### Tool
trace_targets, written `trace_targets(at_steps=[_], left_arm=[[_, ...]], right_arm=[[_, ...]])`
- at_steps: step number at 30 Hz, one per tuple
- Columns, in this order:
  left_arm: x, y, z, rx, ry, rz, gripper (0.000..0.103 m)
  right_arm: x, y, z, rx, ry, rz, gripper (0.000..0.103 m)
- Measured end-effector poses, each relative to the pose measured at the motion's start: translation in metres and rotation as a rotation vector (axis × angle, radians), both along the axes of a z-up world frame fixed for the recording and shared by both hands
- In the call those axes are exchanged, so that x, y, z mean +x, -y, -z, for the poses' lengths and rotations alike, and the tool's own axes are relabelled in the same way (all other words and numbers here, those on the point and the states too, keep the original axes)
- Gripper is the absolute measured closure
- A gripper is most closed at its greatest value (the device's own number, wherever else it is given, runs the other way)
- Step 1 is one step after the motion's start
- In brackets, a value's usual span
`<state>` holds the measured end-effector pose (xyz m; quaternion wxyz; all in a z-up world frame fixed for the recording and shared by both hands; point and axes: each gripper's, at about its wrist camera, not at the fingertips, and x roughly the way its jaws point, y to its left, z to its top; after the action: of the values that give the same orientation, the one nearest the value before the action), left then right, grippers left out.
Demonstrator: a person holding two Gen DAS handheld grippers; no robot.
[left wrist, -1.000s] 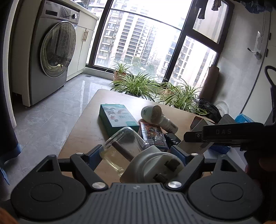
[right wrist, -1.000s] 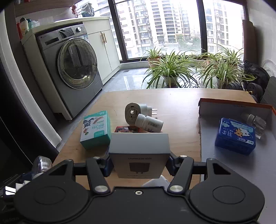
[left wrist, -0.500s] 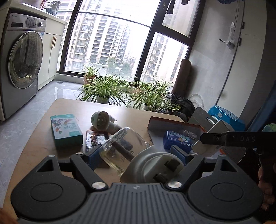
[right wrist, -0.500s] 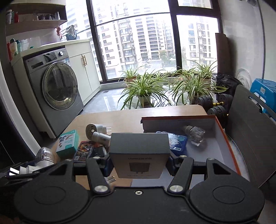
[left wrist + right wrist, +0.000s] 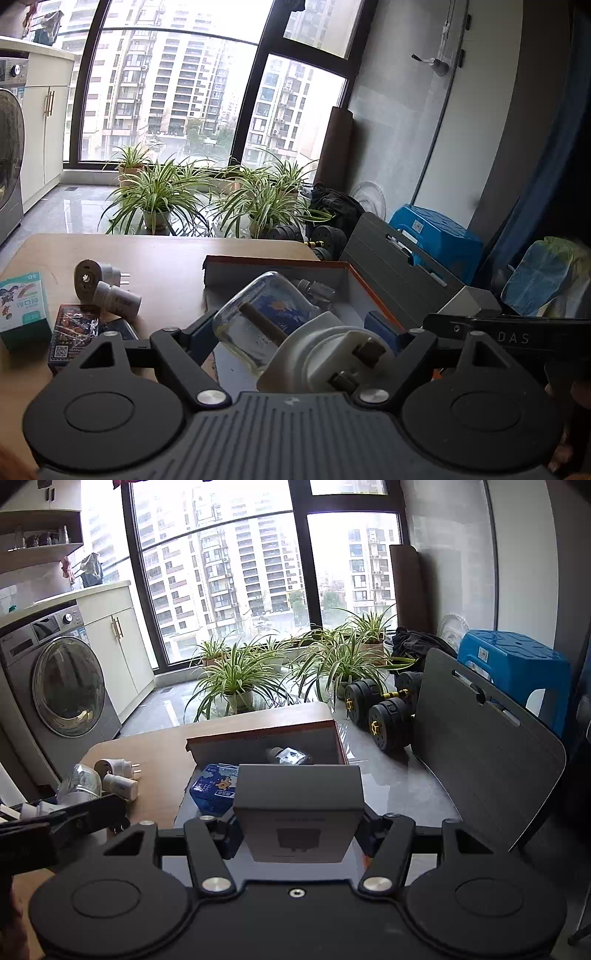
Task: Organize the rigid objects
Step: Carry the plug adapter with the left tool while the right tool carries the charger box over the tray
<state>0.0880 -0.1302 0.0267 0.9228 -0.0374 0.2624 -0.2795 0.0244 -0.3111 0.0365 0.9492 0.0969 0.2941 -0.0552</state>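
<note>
The left gripper (image 5: 295,332) pinches a glass-bottled plug-in device (image 5: 295,332) in its jaws, above the near edge of the open box (image 5: 273,263) on the desk (image 5: 166,254). The right gripper (image 5: 299,830) clamps a grey carton (image 5: 297,808) over the same box.
</note>
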Motion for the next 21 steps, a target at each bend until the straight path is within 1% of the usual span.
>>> trace_targets(at_steps=[7,13,21], left_arm=[[-0.003,0.022,0.005,0.036,-0.006,0.004,0.017],[-0.003,0.026,0.01,0.056,-0.017,-0.012,0.017],[-0.005,0.025,0.01,0.069,-0.021,-0.033,0.017]], right_arm=[[-0.001,0.003,0.007,-0.01,-0.008,-0.024,0.032],[0.002,-0.001,0.011,-0.004,-0.02,-0.057,0.032],[0.005,-0.004,0.012,0.002,-0.028,-0.063,0.032]])
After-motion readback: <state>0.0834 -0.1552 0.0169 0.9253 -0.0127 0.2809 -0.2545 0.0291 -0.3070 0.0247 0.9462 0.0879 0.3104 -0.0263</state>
